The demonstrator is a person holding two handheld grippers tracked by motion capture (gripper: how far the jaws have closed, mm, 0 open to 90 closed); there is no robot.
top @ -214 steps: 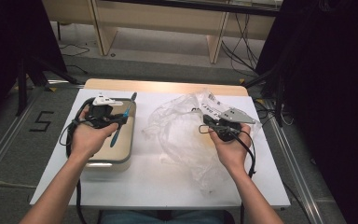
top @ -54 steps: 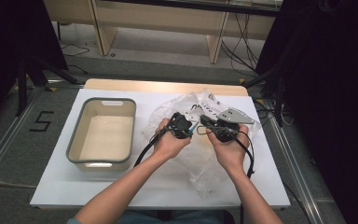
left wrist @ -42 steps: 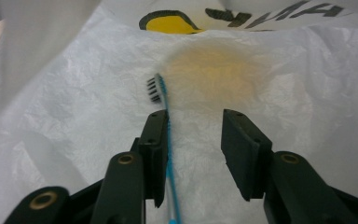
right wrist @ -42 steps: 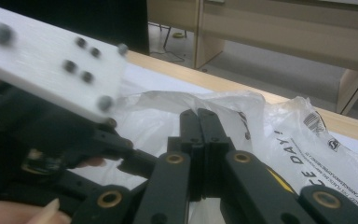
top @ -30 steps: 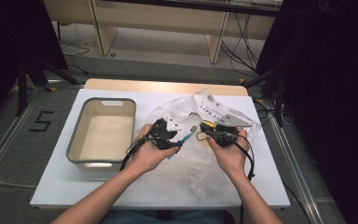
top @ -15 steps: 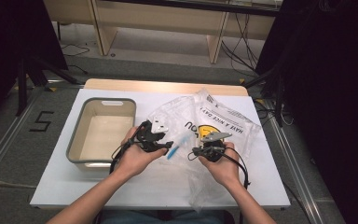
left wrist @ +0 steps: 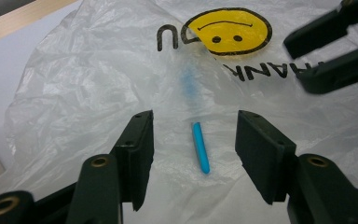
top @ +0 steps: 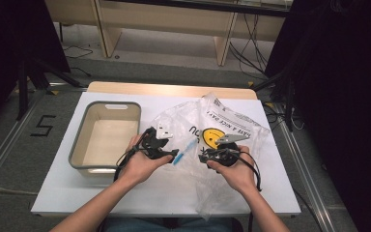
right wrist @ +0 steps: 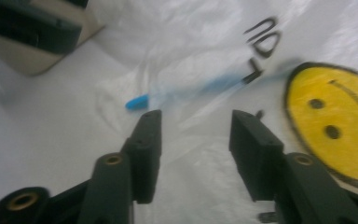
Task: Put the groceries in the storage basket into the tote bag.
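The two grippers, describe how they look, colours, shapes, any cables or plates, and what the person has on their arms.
Both the left gripper and the right gripper are black, with two flat, blocky jaws and brass-coloured pivot rivets. Each carries a grey three-cornered plate on top and trails a black cable. The forearms are bare; no sleeves or gloves are visible.

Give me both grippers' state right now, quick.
Left gripper: open, holding nothing; blue pen lies between its jaws.
Right gripper: open, empty, over the plastic bag.

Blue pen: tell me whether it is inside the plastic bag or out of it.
Partly in. The slim blue plastic pen shows its near end bare, while its far end blurs beneath the translucent white plastic bag.
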